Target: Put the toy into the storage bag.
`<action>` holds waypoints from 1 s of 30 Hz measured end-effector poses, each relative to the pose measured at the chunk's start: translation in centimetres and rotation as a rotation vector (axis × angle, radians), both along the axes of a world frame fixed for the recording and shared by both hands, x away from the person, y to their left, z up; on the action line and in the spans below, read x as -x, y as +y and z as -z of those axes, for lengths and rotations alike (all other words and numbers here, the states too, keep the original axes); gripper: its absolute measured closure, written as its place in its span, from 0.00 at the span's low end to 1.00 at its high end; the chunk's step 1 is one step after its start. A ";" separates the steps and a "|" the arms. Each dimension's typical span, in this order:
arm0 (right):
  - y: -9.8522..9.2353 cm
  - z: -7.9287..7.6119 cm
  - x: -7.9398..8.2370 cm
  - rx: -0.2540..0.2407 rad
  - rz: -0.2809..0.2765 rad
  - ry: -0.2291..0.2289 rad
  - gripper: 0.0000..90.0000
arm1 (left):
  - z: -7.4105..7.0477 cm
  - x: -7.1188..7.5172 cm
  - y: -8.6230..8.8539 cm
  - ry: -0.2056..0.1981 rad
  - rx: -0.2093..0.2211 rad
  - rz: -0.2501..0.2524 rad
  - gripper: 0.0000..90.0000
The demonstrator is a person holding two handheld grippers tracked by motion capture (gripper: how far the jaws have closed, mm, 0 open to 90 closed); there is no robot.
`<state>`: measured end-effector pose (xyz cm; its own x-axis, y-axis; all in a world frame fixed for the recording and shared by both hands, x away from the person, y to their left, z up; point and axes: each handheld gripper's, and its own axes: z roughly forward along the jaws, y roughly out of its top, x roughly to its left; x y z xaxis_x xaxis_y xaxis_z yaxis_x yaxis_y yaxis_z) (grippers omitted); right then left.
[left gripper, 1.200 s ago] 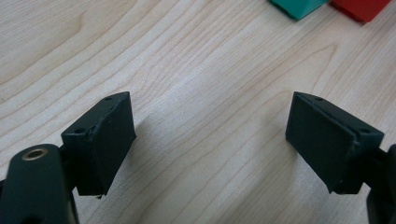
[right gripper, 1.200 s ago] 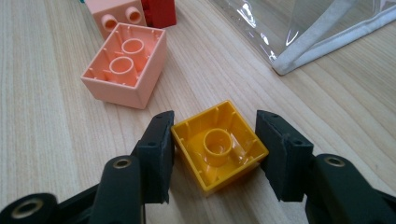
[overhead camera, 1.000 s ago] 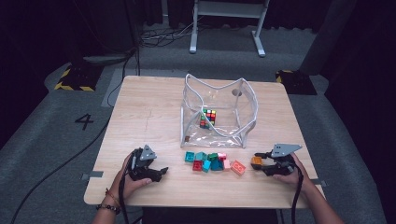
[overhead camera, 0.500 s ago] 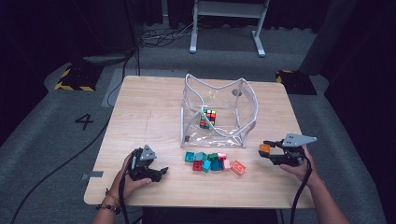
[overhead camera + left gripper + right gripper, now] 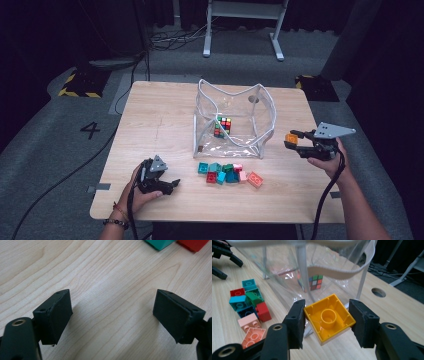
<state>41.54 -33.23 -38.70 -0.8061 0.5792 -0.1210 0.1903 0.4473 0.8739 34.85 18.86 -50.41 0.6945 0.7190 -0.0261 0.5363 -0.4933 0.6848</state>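
My right fingers (image 5: 325,322) are pinching an orange block (image 5: 329,318), one pad on each side of it, with its hollow underside and round tube facing me. I hold it up in the air, off the worktop (image 5: 165,115), as the high view shows too, where the right fingers (image 5: 291,141) and the orange block (image 5: 291,138) are beyond the right edge of the clear bag (image 5: 232,120). Just past the block, straight ahead of my right fingers, the clear bag (image 5: 312,270) stands open, with its white strap hanging across the front. Inside it sits a colour cube (image 5: 313,282), which also shows in the high view (image 5: 223,126). Off to the left of my right fingers lies a little pile of blocks (image 5: 249,305) in teal, red, green, blue and pink, all close together on the wood. From above, the pile of blocks (image 5: 230,173) lies just in front of the bag, between my two hands. My left fingers (image 5: 112,315) are spread wide apart with nothing between them, only bare wood. They rest low by the worktop, well apart from the bag. Ahead of them and to the right, I can see the corner of a teal block (image 5: 158,243) and a red block (image 5: 193,243). In the high view my left fingers (image 5: 170,186) point toward the pile but do not touch it.
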 end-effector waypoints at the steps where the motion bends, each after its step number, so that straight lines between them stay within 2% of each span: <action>1: 0.1 -0.4 -0.1 0.001 -0.002 -0.010 0.55 | 0.0 0.0 0.0 0.001 0.000 0.001 0.18; 8: 0.7 -3.7 -0.6 -0.007 -0.003 -0.054 0.55 | 0.0 0.0 0.0 0.000 0.000 0.000 0.18; 12: 1.1 -5.1 -1.0 -0.006 0.002 -0.074 0.55 | 0.0 0.0 0.0 0.000 0.000 0.000 0.18; 24: 2.7 -7.5 -1.9 -0.016 -0.017 -0.096 0.55 | 0.0 0.0 0.0 0.000 0.000 0.000 0.18; 30: 4.0 -8.6 -2.5 0.001 -0.040 -0.116 0.55 | 0.0 0.0 0.0 -0.001 0.001 -0.001 0.18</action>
